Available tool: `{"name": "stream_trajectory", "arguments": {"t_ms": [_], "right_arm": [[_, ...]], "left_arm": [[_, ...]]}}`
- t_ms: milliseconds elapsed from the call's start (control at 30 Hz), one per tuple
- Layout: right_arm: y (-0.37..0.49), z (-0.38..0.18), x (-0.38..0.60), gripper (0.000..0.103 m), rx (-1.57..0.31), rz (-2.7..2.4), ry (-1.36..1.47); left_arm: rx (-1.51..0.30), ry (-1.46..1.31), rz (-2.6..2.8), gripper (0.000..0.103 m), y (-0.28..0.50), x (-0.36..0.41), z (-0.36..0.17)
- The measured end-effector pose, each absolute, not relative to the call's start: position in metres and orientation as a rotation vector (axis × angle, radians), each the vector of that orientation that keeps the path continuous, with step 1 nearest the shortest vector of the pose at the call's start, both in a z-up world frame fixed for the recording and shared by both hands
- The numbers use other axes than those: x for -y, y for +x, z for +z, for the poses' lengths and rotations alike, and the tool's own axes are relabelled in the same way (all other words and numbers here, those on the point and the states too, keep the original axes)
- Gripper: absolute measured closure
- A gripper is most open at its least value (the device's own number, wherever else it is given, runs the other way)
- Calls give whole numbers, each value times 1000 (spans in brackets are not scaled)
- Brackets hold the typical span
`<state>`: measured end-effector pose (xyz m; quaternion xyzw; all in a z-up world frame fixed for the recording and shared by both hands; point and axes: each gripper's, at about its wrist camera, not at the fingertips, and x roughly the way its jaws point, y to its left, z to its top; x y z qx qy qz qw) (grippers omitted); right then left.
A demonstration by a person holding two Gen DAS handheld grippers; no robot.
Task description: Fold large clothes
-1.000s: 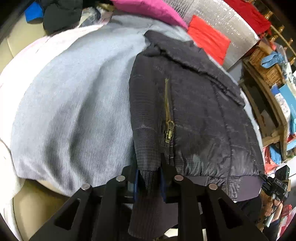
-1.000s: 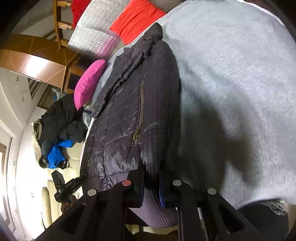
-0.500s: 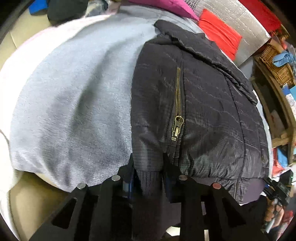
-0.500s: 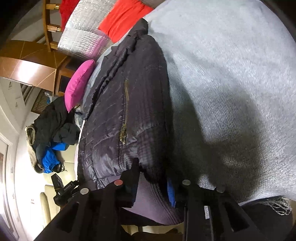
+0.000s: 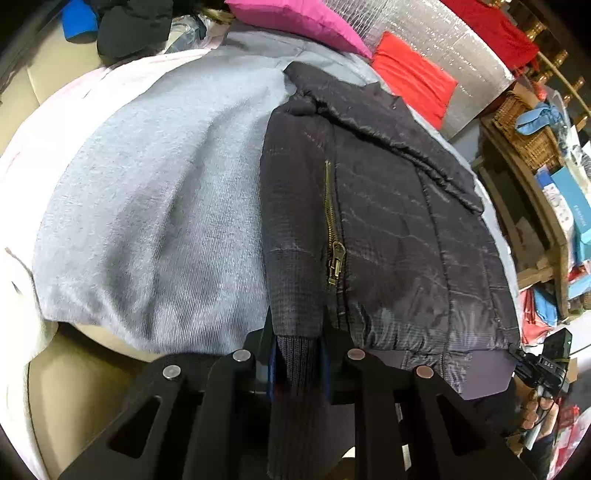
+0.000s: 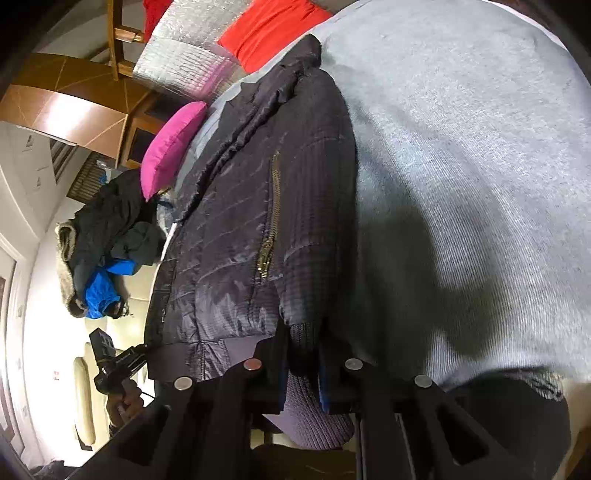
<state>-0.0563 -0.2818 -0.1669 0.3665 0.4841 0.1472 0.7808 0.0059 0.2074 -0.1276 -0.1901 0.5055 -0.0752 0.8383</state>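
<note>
A dark quilted jacket (image 5: pixel 388 229) with a brass zipper (image 5: pixel 332 236) lies on a grey blanket (image 5: pixel 166 206). It also shows in the right wrist view (image 6: pixel 251 229). My left gripper (image 5: pixel 297 354) is shut on the jacket's ribbed knit hem at its left bottom corner. My right gripper (image 6: pixel 304 365) is shut on the ribbed knit hem (image 6: pixel 310 417) at the opposite bottom corner, next to the grey blanket (image 6: pixel 461 166). Both corners hang at the blanket's near edge.
A pink pillow (image 5: pixel 295 18) and a red cushion (image 5: pixel 413 74) lie behind the jacket. A pile of dark and blue clothes (image 6: pixel 107 240) sits on the beige sofa. Wooden shelves with a wicker basket (image 5: pixel 524 129) stand at the right.
In both views the jacket has shifted a little within the frame while both grippers keep their hold on the hem. The jacket lies much as before.
</note>
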Motion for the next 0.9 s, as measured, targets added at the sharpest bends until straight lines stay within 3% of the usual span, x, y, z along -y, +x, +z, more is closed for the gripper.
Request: {"name": "stream_trajectory", "arguments": {"t_ms": [767,900], "right_arm": [[-85,-151,294,90,-998,395,834],[-84,-156,300,90,-1002,402,837]], "left_arm": [[-1017,-486,-199,84,-3,-225,-111],[-1087,-518,-170,84,5,-228,-131]]}}
